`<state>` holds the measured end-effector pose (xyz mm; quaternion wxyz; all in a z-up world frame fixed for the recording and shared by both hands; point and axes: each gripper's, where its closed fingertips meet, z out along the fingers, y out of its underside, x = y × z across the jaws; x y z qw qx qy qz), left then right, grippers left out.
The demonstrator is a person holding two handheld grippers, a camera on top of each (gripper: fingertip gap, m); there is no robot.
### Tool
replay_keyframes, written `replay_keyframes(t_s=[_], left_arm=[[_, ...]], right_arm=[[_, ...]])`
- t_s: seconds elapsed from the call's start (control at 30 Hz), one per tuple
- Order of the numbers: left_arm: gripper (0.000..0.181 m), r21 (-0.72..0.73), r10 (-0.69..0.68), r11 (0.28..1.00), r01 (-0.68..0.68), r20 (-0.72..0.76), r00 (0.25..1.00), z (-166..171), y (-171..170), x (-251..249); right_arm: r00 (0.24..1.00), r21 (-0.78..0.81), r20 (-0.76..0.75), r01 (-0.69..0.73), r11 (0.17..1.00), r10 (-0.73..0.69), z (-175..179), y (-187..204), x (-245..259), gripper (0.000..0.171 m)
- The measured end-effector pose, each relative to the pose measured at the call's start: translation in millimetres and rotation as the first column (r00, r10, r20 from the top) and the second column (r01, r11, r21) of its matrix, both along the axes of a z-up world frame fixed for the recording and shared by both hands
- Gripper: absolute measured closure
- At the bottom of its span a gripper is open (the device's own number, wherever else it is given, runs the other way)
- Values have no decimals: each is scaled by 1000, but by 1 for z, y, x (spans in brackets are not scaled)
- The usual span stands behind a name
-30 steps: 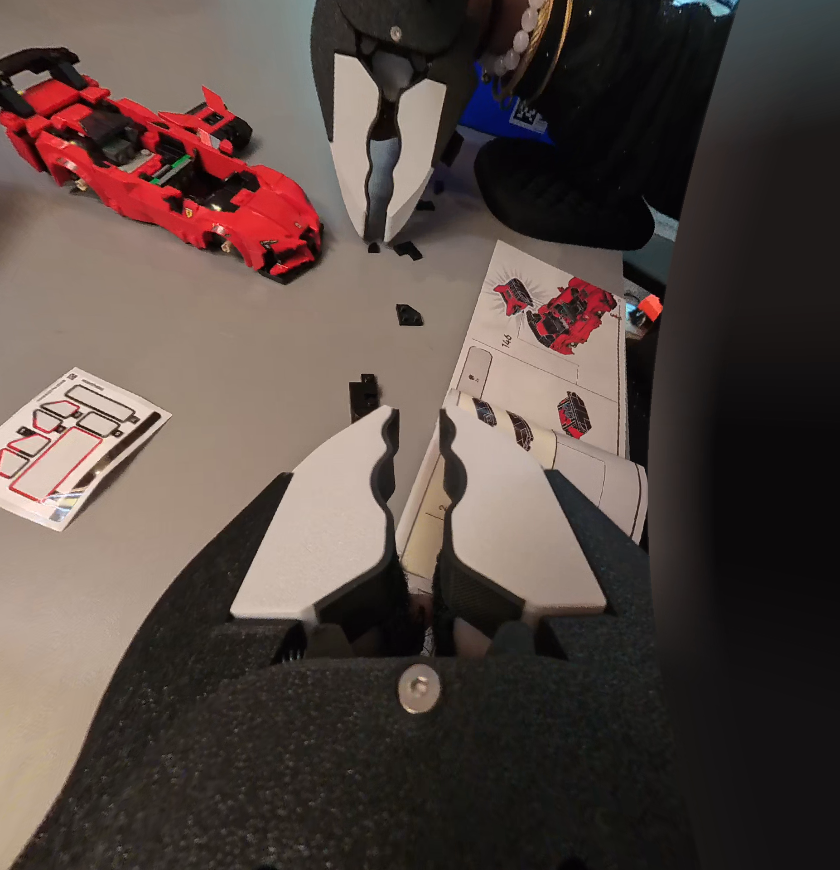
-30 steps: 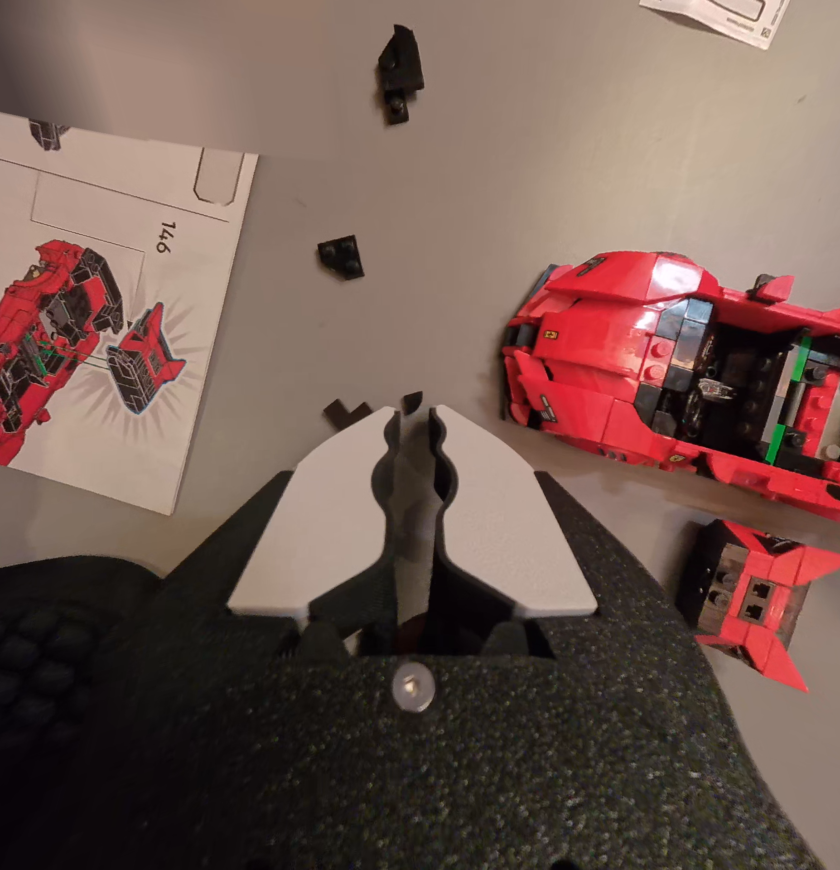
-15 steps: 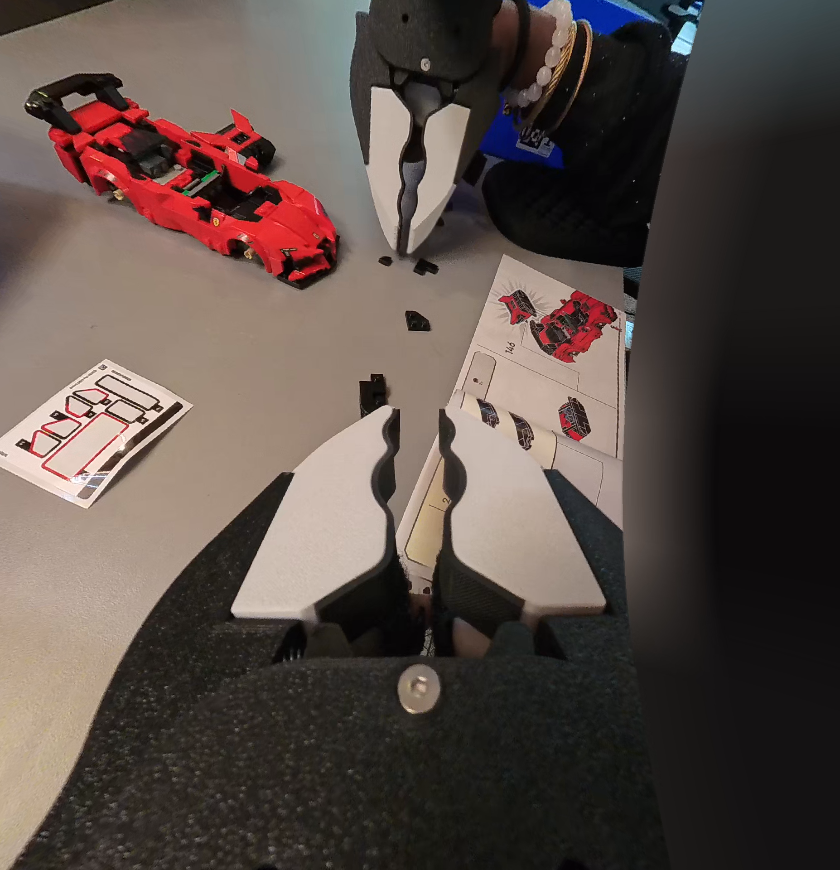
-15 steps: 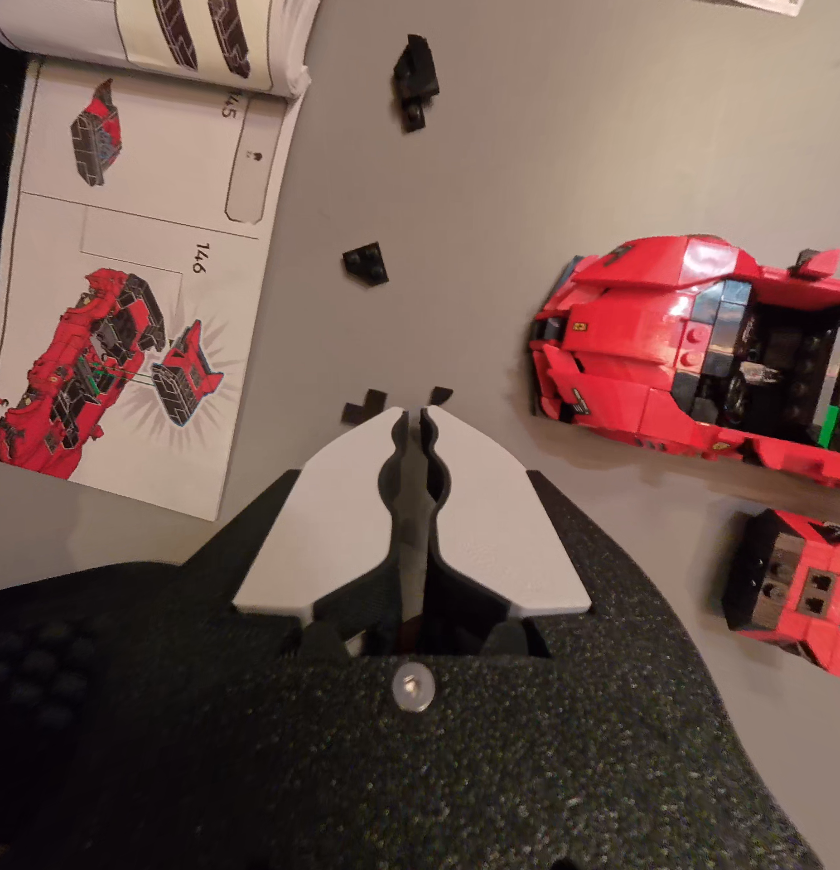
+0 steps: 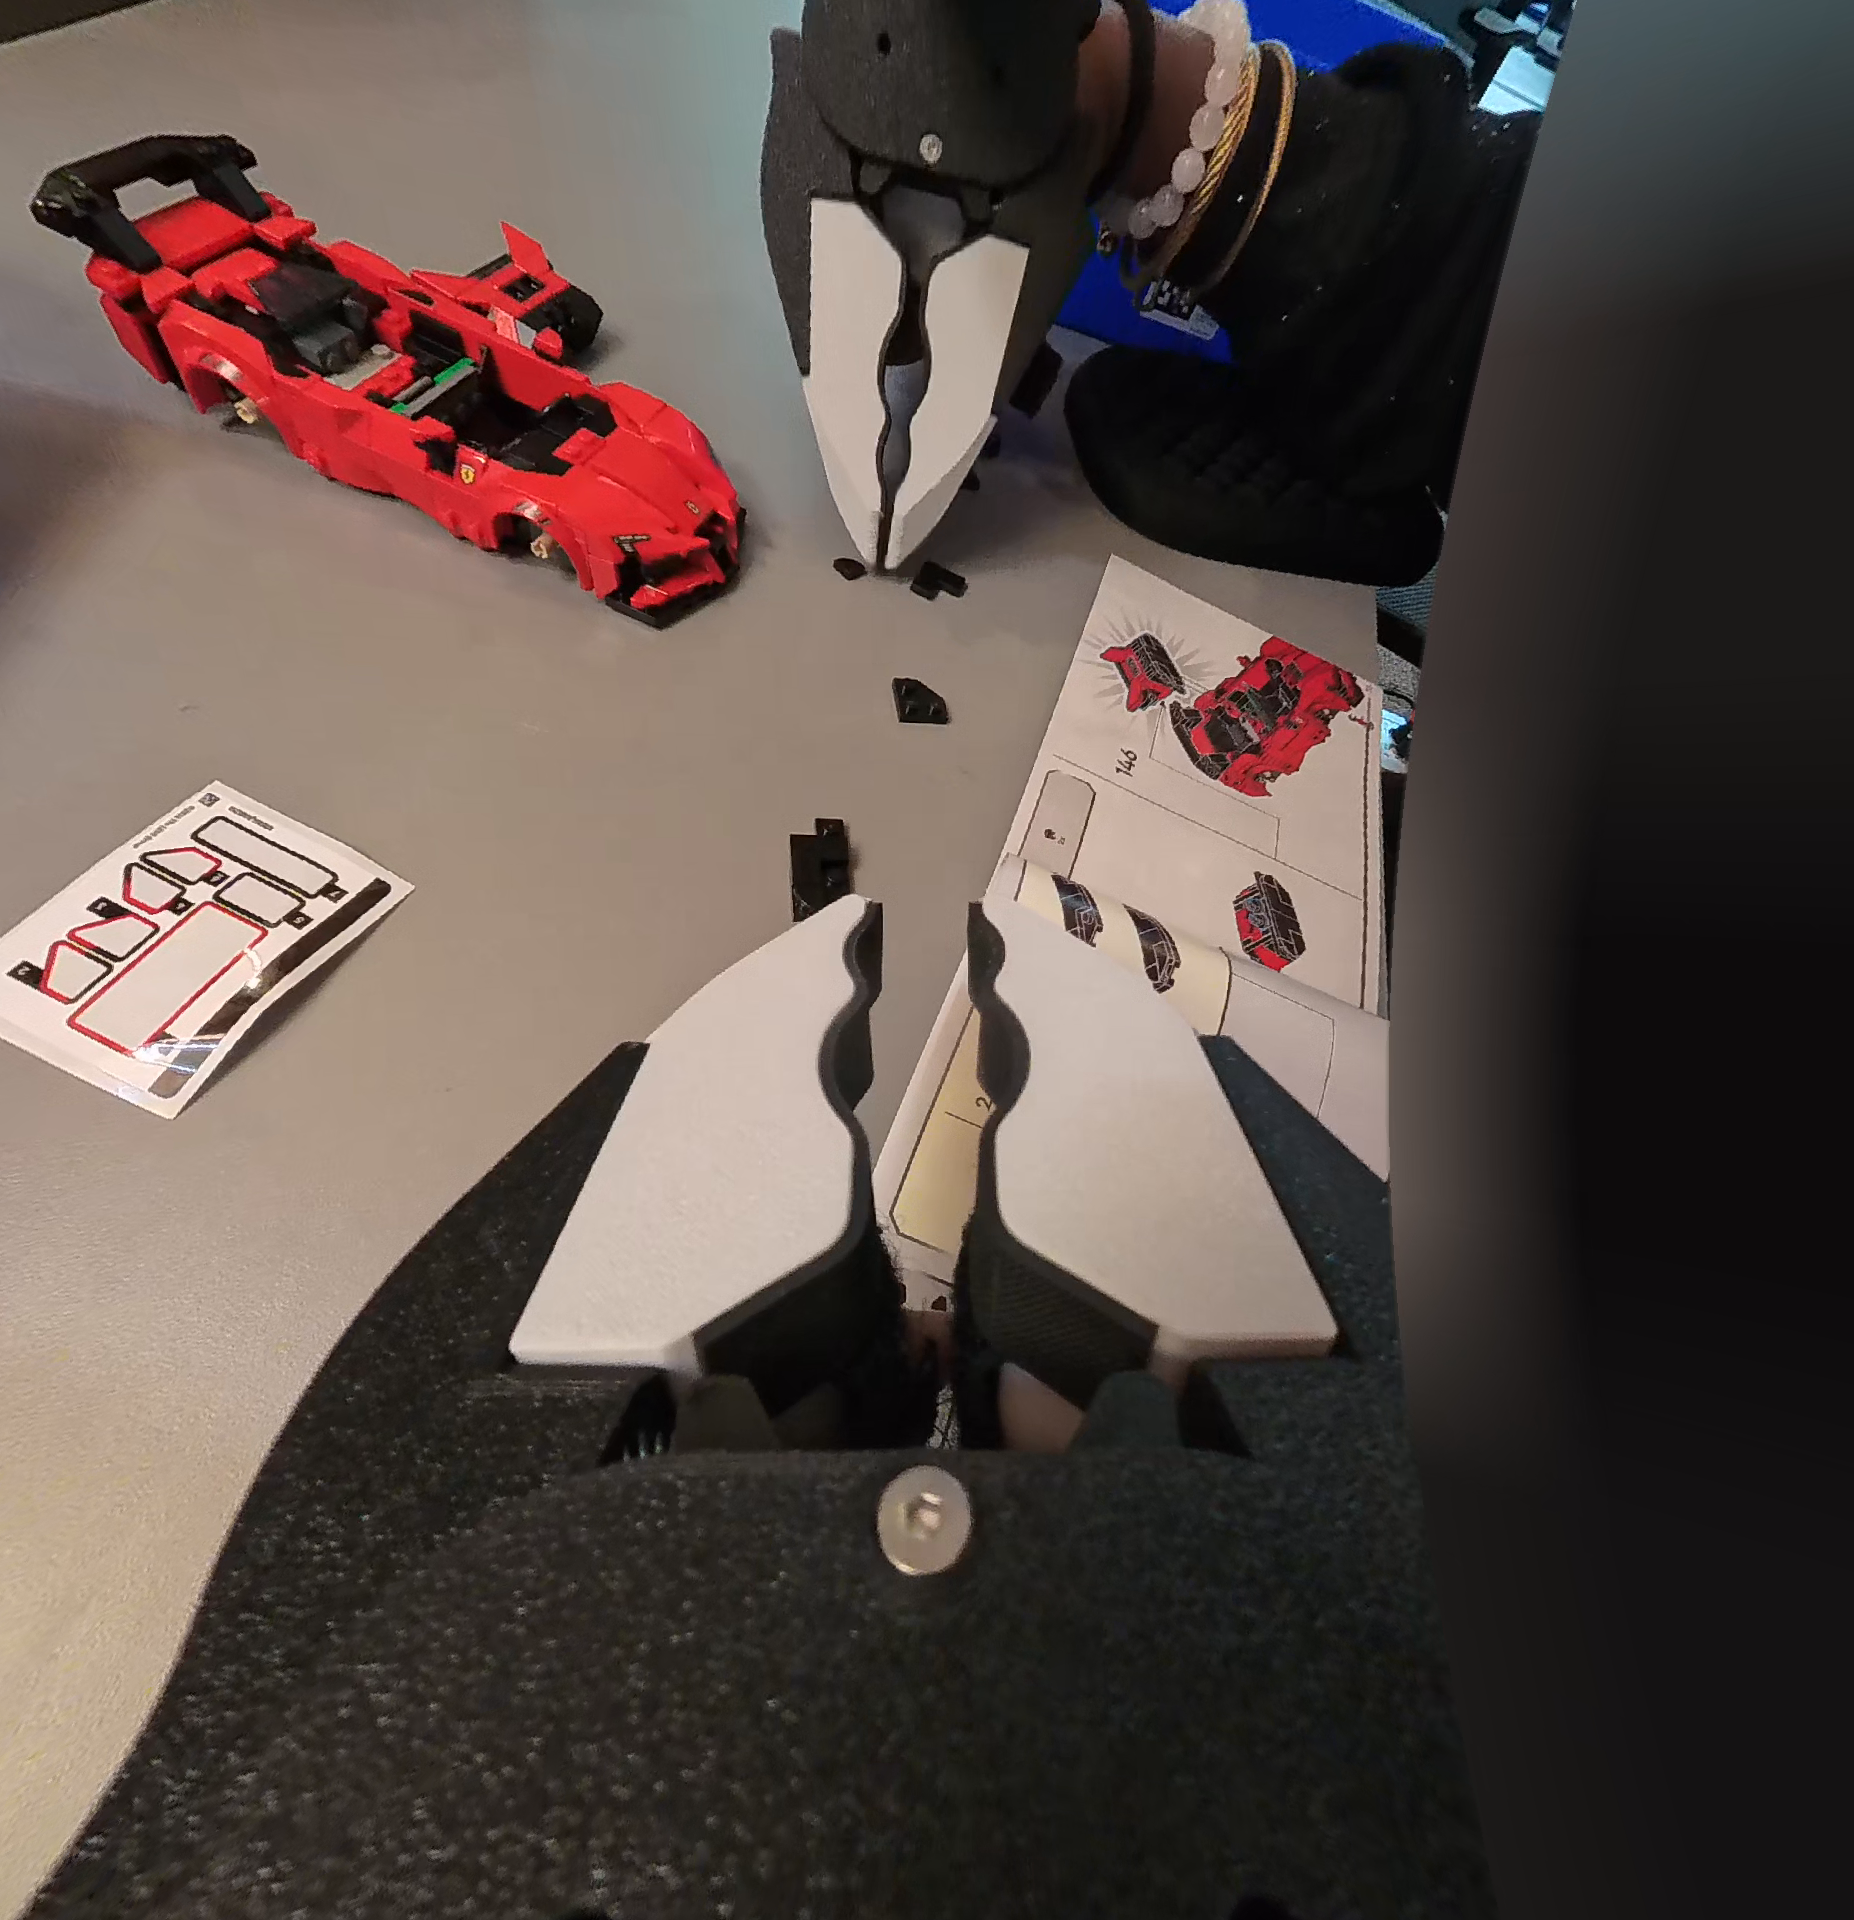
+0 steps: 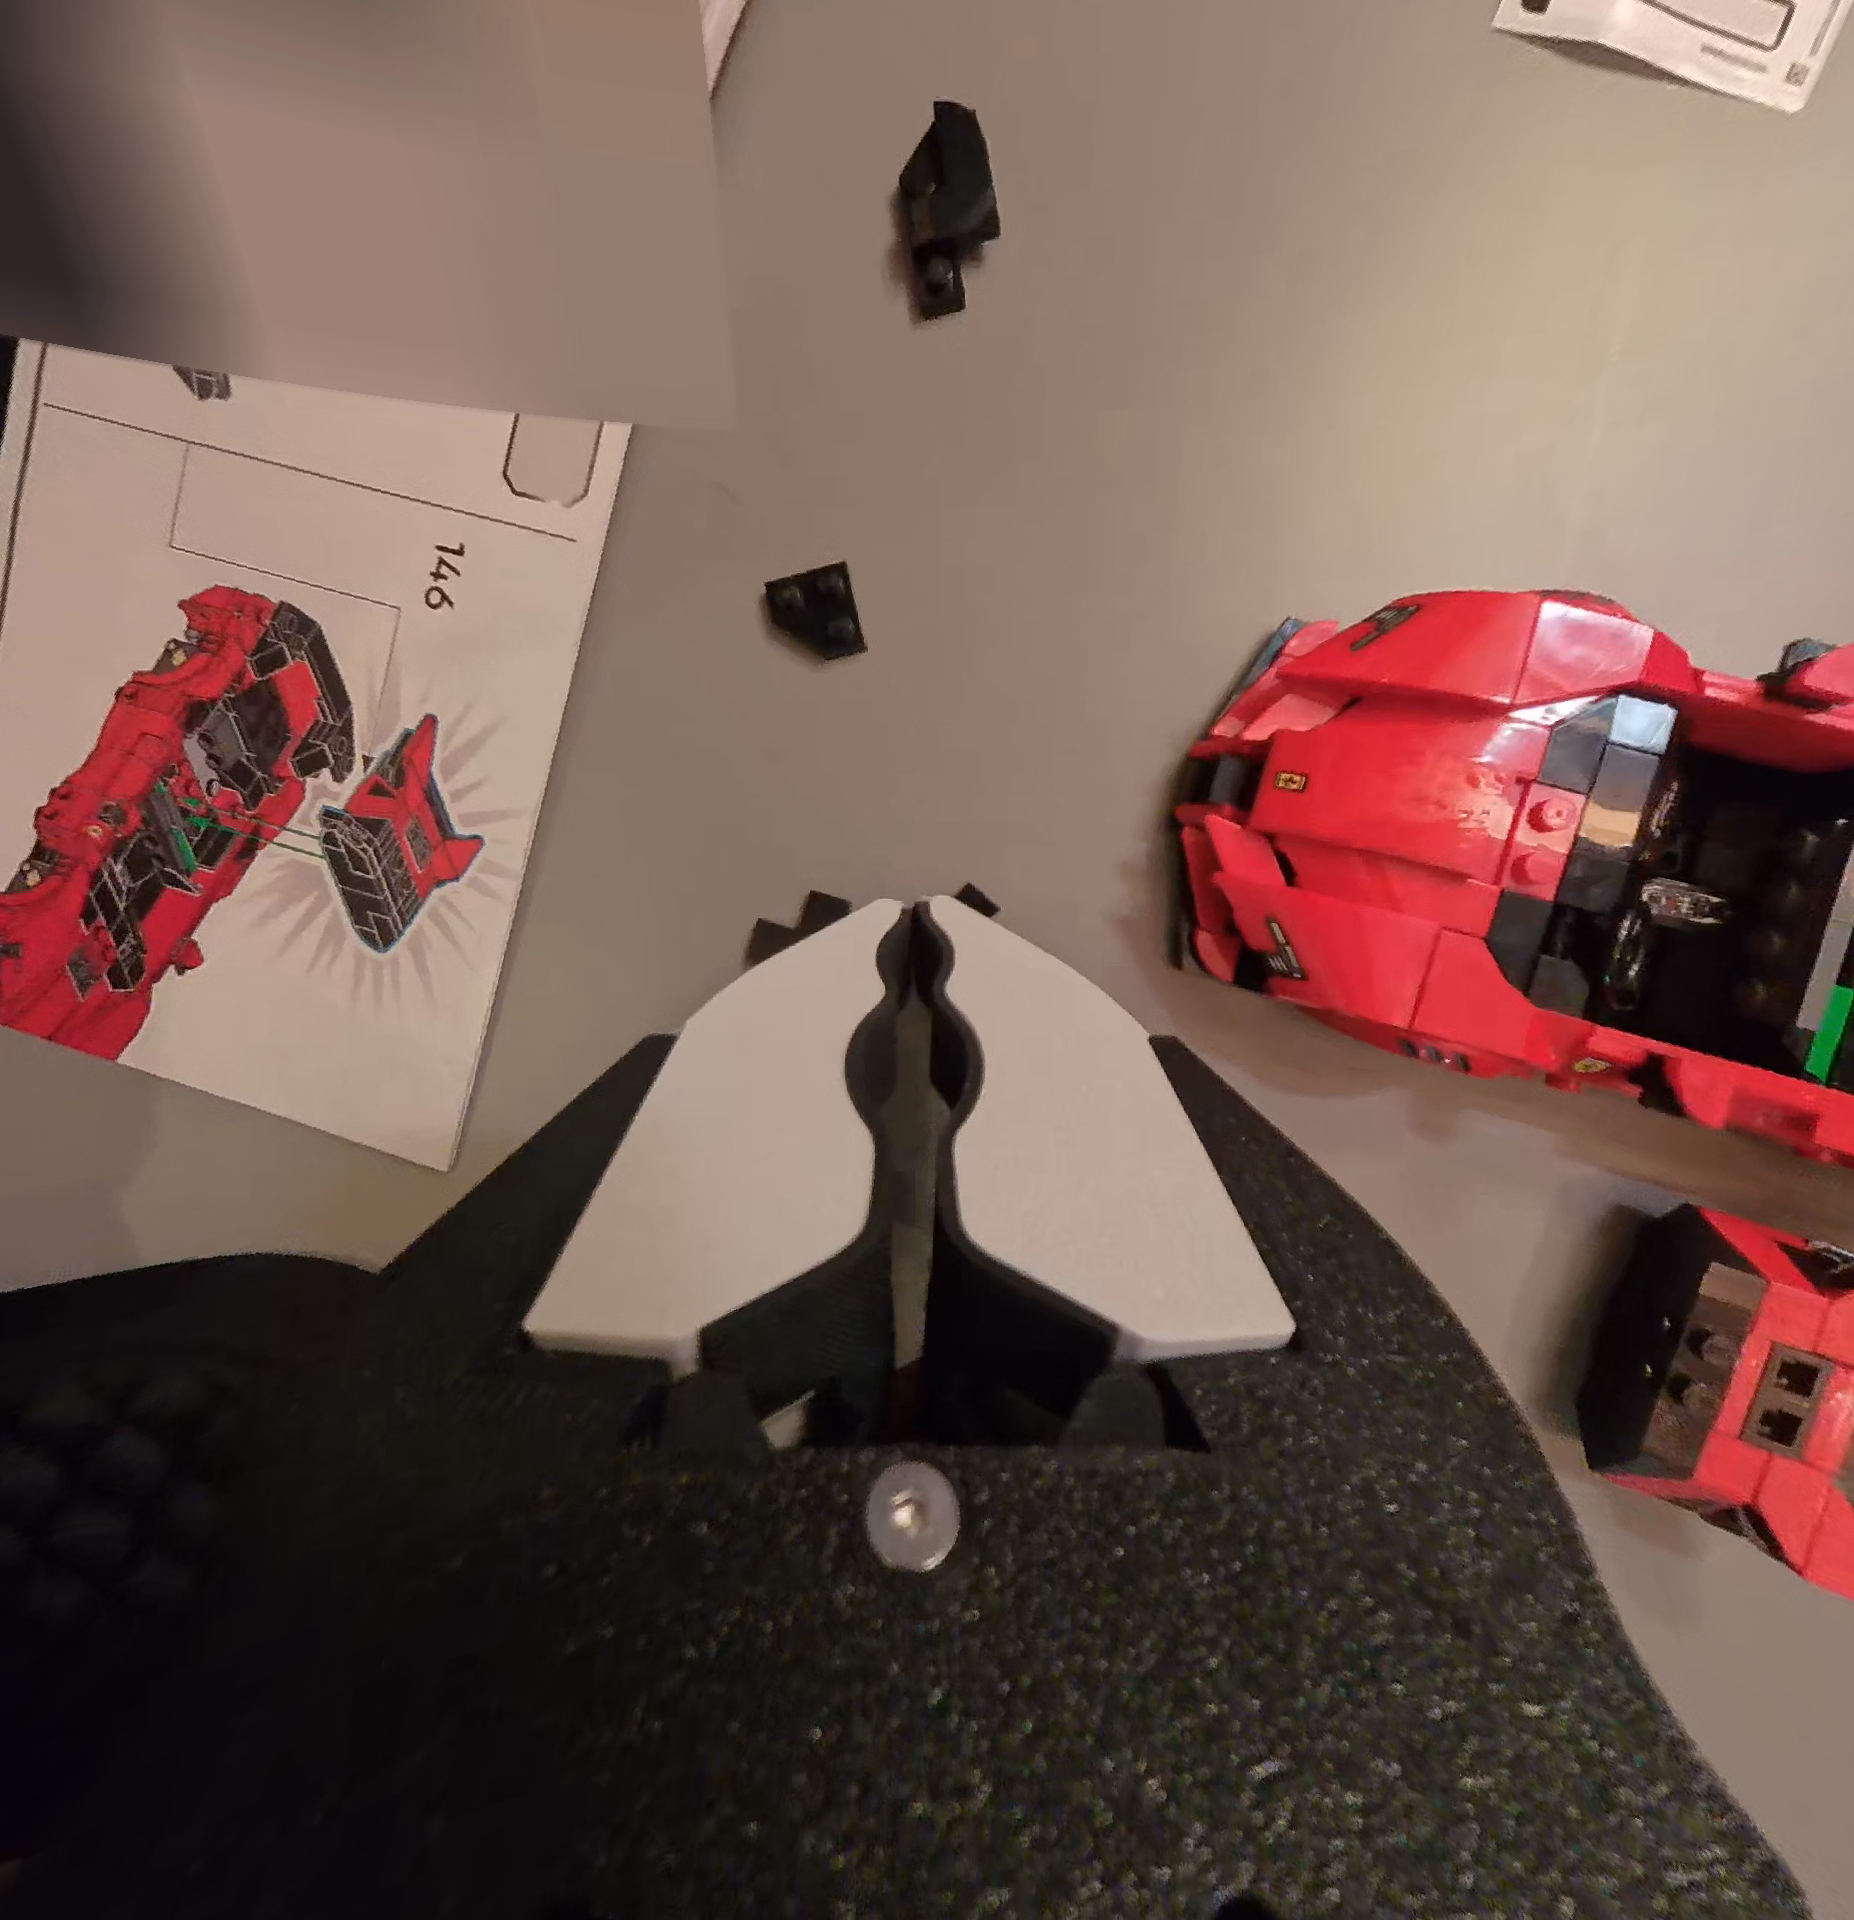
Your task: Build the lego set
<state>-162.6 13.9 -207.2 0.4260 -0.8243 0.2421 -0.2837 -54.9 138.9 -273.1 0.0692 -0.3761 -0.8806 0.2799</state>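
Observation:
A red lego car lies on the grey table; it also shows in the right wrist view. A red and black sub-assembly sits beside it. My right gripper is shut, tips down at the table between two small black pieces; nothing shows between the jaws. It also shows in the left wrist view. A black wedge plate and a black bracket piece lie farther out. My left gripper is open and empty over the instruction booklet's edge.
The open booklet lies left of the right gripper. A sticker sheet lies on the table's left. A person's sleeve and braceleted wrist, a black padded object and a blue box are at the back right. The left gripper's tips are roughly 20 cm from the right gripper's. From the left gripper's tips to the black bracket piece is close to 8 cm. The left camera catches it too, in the left wrist view.
My right gripper's jaws have closed from a small gap to shut at the table. The left gripper has drawn back from the car and stays open.

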Motion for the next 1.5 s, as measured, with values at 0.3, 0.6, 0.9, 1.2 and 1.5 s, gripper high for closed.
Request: replay_keyframes(t_s=[0.3, 0.6, 0.9, 1.2, 1.5], left_arm=[[166, -3, -1, 1000, 1, 2, 1000, -1, 0, 0], [166, -14, 1, 1000, -1, -1, 1000, -3, -2, -2], [166, -18, 2, 1000, -2, -3, 1000, -4, -2, -2], [166, -22, 0, 1000, 0, -3, 1000, -6, -3, -1], [167, -24, -16, 1000, 16, -13, 1000, -11, 1, 9]], right_arm=[[999, 5, -33, -1, 1000, 1, 2, 8, -4, 160], [999, 0, -37, -24, 1000, 24, -1, 7, -9, 156], [998, 5, -45, -32, 999, 33, -3, 6, -9, 161], [998, 10, -54, -17, 1000, 17, -3, 6, -8, 161], [992, -85, -129, -17, 996, 5, 18, -31, -19, 161]])
